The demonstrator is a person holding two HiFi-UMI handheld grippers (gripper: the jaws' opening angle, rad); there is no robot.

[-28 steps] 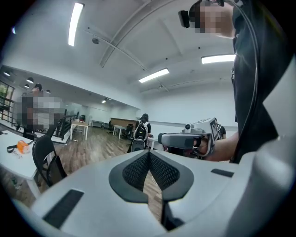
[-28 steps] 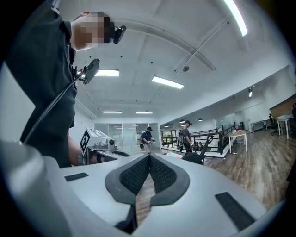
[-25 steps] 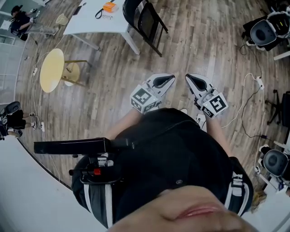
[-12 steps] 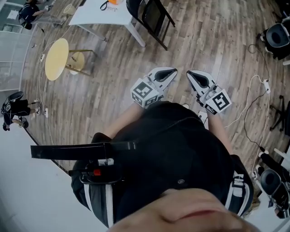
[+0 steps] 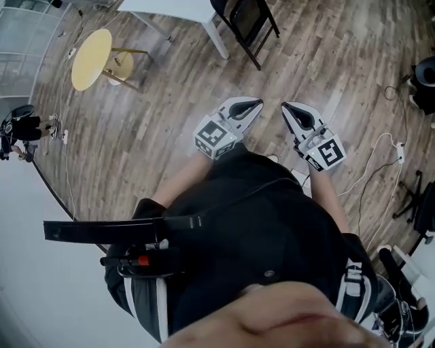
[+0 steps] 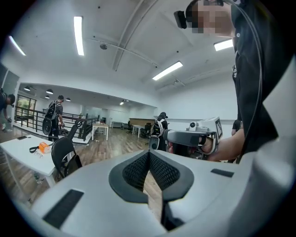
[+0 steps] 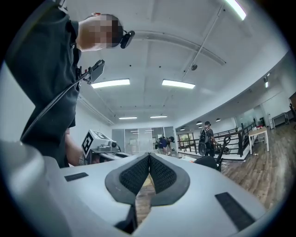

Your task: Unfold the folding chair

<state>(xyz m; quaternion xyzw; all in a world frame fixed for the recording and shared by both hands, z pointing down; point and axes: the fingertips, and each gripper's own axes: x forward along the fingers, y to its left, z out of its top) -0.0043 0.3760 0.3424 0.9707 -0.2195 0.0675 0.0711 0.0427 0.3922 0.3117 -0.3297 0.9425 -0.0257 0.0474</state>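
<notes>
We hold both grippers out in front of our dark top, side by side and a little apart, their tips towards the folding chair (image 5: 250, 19). The left gripper (image 5: 256, 104) is clenched: in its own view the ridged black pads (image 6: 161, 171) meet at the tip and nothing sits between them, with only wooden floor (image 5: 170, 109) showing in the slit below. The right gripper (image 5: 285, 107) is clenched in the same way, its pads (image 7: 162, 174) pressed together and empty. Neither gripper touches anything.

The folding chair is black and stands at the far edge of the head view, just beside the corner leg of the white counter (image 5: 178, 8), well apart from both grippers. From the left gripper view we see its rounded back next to that counter, which carries a small orange thing (image 6: 44, 147). We cannot tell from these views how far its seat is folded.

A round yellow side table (image 5: 92, 49) stands on the floor to the left of the counter. A white cable (image 5: 370, 170) trails across the boards on the right side.
</notes>
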